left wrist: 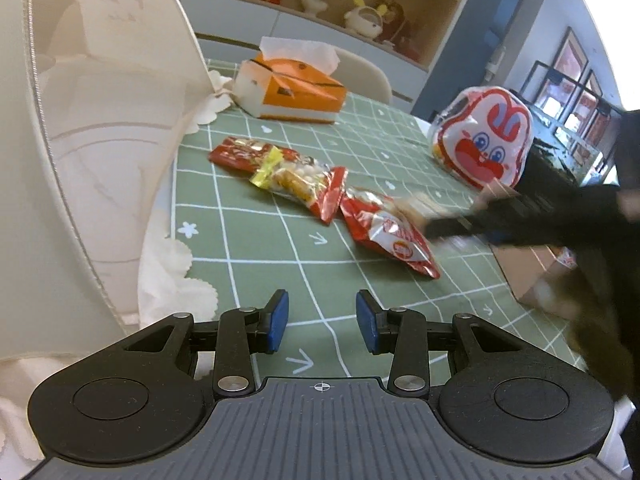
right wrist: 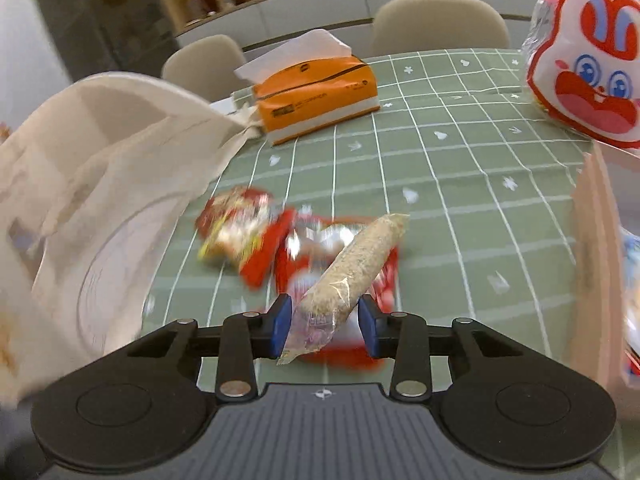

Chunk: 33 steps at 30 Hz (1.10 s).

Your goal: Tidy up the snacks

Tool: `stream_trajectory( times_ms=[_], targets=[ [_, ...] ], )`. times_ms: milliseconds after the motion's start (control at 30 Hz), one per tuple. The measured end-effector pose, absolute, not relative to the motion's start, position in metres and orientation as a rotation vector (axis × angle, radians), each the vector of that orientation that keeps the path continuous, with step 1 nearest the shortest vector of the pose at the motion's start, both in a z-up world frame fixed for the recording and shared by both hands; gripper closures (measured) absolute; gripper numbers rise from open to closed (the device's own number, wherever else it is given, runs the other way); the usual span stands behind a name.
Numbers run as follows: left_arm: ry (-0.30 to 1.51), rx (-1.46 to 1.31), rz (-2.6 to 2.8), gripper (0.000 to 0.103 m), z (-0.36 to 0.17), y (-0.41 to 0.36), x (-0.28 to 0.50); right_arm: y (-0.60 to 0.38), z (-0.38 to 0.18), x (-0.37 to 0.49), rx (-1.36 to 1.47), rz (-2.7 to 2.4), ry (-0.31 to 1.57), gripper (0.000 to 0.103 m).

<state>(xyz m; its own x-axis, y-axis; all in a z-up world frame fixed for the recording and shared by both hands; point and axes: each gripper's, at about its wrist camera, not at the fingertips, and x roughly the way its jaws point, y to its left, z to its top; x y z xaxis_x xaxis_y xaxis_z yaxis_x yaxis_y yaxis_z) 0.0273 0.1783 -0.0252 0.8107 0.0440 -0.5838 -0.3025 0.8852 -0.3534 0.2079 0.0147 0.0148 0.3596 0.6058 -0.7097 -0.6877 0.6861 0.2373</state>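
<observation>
My right gripper (right wrist: 324,326) is shut on a long beige snack roll (right wrist: 360,256) in clear wrap, which sticks out forward above the table. Below it lie two red snack packets (right wrist: 236,228) (right wrist: 316,240), blurred here. In the left wrist view those packets (left wrist: 288,176) (left wrist: 392,232) rest on the green checked tablecloth (left wrist: 248,240), and the right gripper (left wrist: 452,222) shows as a dark blur just right of them. My left gripper (left wrist: 322,320) is open above the cloth with nothing between its blue pads. A cream cloth bag (left wrist: 80,140) (right wrist: 100,152) stands open at the left.
An orange tissue box (left wrist: 296,92) (right wrist: 316,92) sits at the back of the table. A rabbit-faced snack bag (left wrist: 484,136) (right wrist: 588,64) is at the far right. A cardboard box (left wrist: 532,276) (right wrist: 596,260) stands at the right edge. Chairs (right wrist: 436,20) line the far side.
</observation>
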Motion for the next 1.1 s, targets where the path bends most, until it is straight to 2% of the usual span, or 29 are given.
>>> stream_trajectory(
  times_ms=[233,267,300,367,567,800,900,1000,1100],
  targets=[
    [0.608,-0.441,0.198,0.061,-0.026,0.172,0.03,-0.034,0.007,0.191,-0.168,0.74,0.844,0.064],
    [0.608,-0.442,0.201,0.061,-0.026,0.172,0.03,-0.037,0.009,0.191,-0.171,0.727,0.824,0.06],
    [0.609,-0.443,0.203,0.061,-0.026,0.172,0.03,-0.038,0.011,0.192,-0.168,0.725,0.803,0.049],
    [0.608,-0.443,0.204,0.061,-0.026,0.172,0.03,-0.034,0.018,0.192,-0.153,0.739,0.758,0.036],
    [0.565,-0.47,0.237,0.061,-0.021,0.178,0.021,0.035,0.033,0.196,-0.139,0.921,0.71,0.025],
    [0.613,-0.481,0.263,0.061,-0.023,0.188,0.02,0.14,0.014,0.22,-0.371,1.021,0.586,0.025],
    [0.623,-0.466,0.256,0.062,-0.024,0.186,0.021,0.162,-0.002,0.23,-0.48,1.042,0.615,0.024],
    [0.619,-0.485,0.247,0.062,-0.024,0.189,0.019,0.166,-0.009,0.235,-0.496,1.057,0.626,0.017],
    [0.618,-0.491,0.248,0.062,-0.025,0.19,0.018,0.16,-0.01,0.244,-0.432,1.062,0.714,0.019]
  ],
)
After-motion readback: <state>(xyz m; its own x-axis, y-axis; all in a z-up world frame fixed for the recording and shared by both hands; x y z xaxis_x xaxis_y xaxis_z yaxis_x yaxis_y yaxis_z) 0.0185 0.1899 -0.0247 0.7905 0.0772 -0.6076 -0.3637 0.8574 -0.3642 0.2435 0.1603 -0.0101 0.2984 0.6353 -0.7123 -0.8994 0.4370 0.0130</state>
